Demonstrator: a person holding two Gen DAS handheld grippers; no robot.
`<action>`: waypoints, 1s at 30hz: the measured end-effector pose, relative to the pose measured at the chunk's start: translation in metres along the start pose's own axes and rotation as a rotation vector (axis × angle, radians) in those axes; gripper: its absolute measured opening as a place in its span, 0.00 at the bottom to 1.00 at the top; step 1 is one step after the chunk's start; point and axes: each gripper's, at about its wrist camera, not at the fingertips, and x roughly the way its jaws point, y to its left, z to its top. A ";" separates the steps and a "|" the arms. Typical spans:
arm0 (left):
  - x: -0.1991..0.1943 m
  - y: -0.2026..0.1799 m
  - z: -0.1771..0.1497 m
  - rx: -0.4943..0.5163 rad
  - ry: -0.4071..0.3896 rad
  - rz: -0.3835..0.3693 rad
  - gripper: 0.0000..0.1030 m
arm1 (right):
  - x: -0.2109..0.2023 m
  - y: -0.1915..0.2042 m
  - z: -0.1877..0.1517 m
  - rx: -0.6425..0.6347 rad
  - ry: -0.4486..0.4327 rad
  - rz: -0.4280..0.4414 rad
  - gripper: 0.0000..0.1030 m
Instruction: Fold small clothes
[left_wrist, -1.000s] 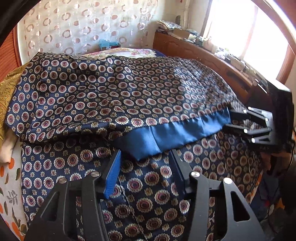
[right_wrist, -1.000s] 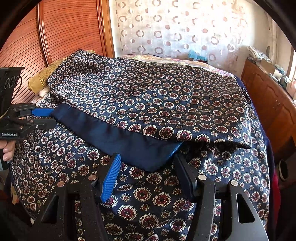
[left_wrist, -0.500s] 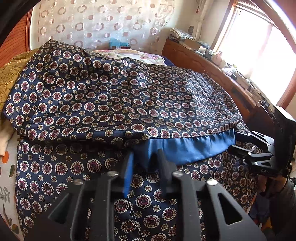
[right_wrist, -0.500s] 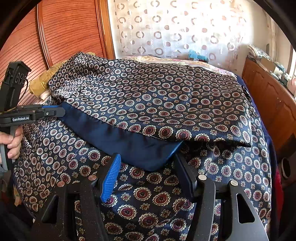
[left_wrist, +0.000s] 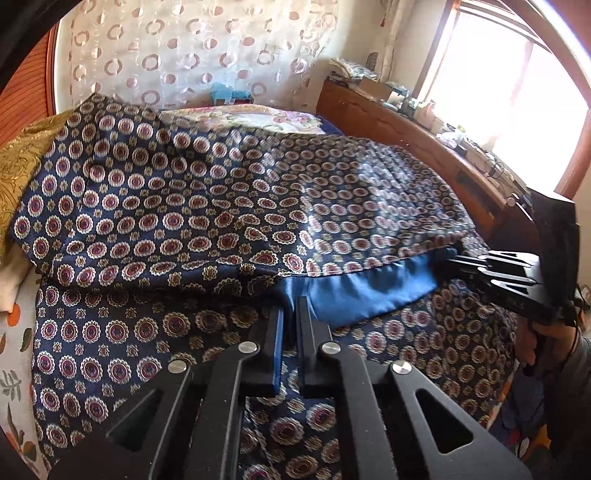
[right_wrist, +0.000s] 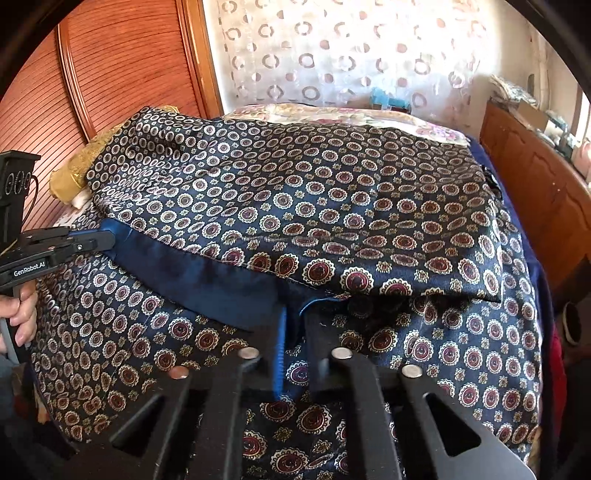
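Patterned garment (left_wrist: 229, 206) spread over the bed (left_wrist: 18, 332), navy with ringed medallions, folded back on itself so a plain blue band (left_wrist: 362, 295) runs along the near fold. Long axis of that band lying across the bed, side to side, from one gripper to the other. Left gripper (left_wrist: 290, 314) just closed and now pinching the band's left corner between its pads. Right gripper (right_wrist: 293, 317) likewise just closed, pinching the band's right corner near the bed's right edge. Gold cushion (left_wrist: 22, 173) at the far left corner. Wooden cabinet (right_wrist: 535, 184) beside the right edge. Ring-dotted curtain (right_wrist: 332, 55) behind.
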 end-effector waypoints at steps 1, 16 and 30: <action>-0.004 -0.003 -0.001 0.006 -0.007 -0.003 0.06 | -0.002 0.000 0.000 0.004 -0.004 0.007 0.03; -0.083 -0.031 -0.052 0.042 -0.095 -0.055 0.06 | -0.085 -0.002 -0.049 0.023 -0.116 0.097 0.01; -0.095 -0.048 -0.087 0.049 -0.044 -0.071 0.06 | -0.122 0.003 -0.080 -0.009 -0.089 0.100 0.01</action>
